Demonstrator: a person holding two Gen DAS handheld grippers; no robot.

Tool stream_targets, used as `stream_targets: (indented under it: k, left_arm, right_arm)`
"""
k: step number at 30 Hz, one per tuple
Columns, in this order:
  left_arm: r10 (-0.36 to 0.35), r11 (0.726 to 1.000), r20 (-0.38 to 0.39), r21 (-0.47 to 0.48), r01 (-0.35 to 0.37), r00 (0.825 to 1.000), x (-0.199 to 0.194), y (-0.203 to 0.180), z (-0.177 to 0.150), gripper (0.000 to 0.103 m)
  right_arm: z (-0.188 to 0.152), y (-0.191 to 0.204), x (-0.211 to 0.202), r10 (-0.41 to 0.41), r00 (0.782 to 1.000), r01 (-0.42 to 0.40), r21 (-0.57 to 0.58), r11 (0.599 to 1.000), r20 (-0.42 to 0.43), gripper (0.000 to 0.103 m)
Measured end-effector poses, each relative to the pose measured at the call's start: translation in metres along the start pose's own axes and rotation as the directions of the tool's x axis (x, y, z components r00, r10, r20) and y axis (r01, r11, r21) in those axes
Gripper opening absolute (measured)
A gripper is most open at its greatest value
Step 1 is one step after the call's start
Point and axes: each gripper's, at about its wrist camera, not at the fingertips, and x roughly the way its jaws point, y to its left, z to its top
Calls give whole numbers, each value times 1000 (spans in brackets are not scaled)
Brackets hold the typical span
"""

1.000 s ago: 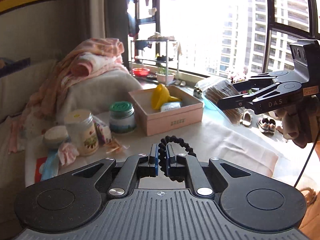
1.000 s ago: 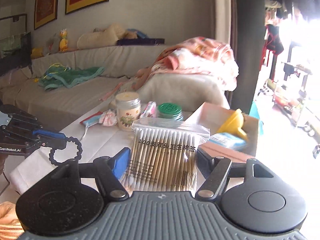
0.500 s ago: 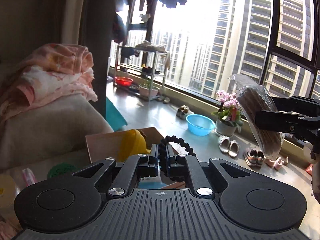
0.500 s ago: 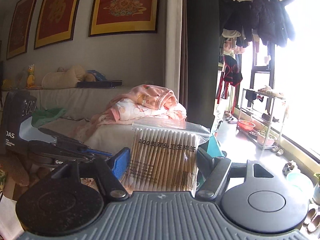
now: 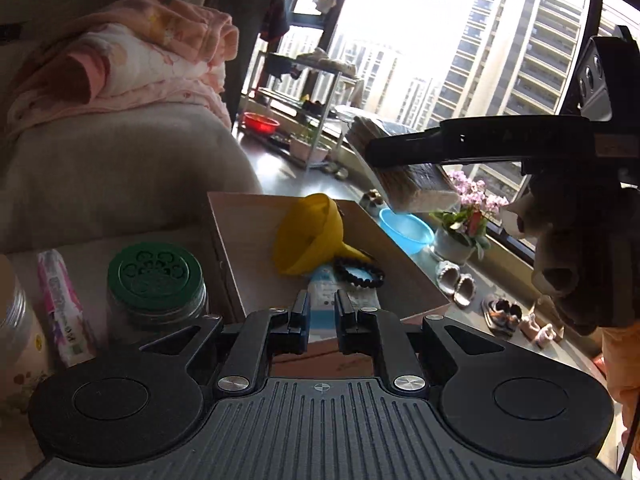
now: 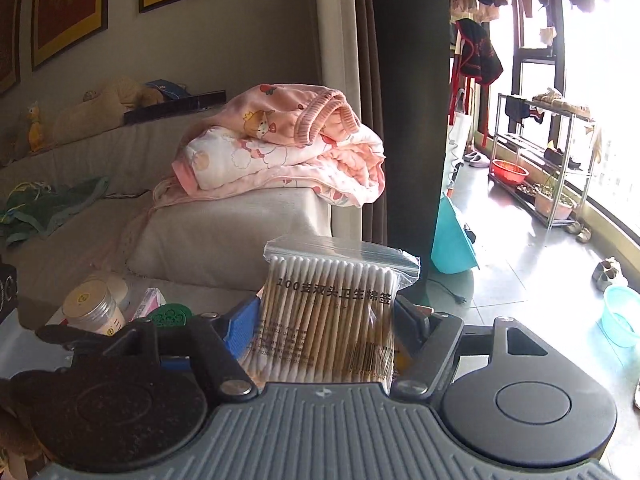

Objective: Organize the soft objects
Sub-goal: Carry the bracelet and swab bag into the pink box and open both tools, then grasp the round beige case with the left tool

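Black beaded bracelet [image 5: 359, 273] — a closed loop of small round beads, lying flat and loose on the floor of the shallow pink-brown box [image 5: 256, 248], at about 4 o'clock from the yellow funnel [image 5: 310, 236] and touching its spout, partly over a white-and-blue packet [image 5: 324, 296]. Clear zip bag of cotton swabs [image 6: 328, 316] — wooden sticks packed side by side, white tips up, black print and a barcode on the front, seal strip at 12 o'clock. Upright, clamped at both sides by the right gripper [image 6: 326, 318]; in the left wrist view, in the air at 1 o'clock from the box.
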Motion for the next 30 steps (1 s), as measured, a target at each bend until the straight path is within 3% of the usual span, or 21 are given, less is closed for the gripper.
stream_targets:
  k: [4,7,12,15,17,21,24,26,28,30]
  left_arm:
    - [-12,1000,-36,21,13,999,-26,3,-19,14]
    - [-1,1000,-80,2,1,997,-38,15,-35,14]
    - [39,998,-107,-42,-44,993,-62,38,-61,14]
    - [74,994,-71,-70,-79,995,-85,51,-65,14]
    - [139,986,-22,-89,-141,990,-105,63,-63,14]
    - [310,939,73,-179,-294,948,-151,100,-62,14]
    - [420,883,96,-273,-382,902,-183,137,-64,14]
    - [463,849,84,-329,-414,882,-197,161,-66,14]
    - [469,826,65,-385,-411,881,-206,184,-67,14]
    - [450,815,47,-430,-389,892,-207,202,-68,14]
  right_arm:
    - [23,27,59,-5,996,3,-27,1000,-86,74]
    - [25,37,87,-52,988,47,-38,998,-143,74]
    - [18,47,71,-65,989,66,1,998,-135,74]
    - [17,72,49,-58,993,53,-49,997,-98,74]
    - [16,94,37,-32,997,26,-89,996,-74,74]
    - [9,142,21,53,999,-54,-135,989,-13,74]
    - [-6,177,19,139,990,-138,-159,978,-6,76]
    - [-20,201,22,196,980,-198,-195,961,-32,76]
    - [-38,222,27,234,971,-241,-235,942,-57,76]
    - [-55,241,33,259,961,-276,-272,922,-98,76]
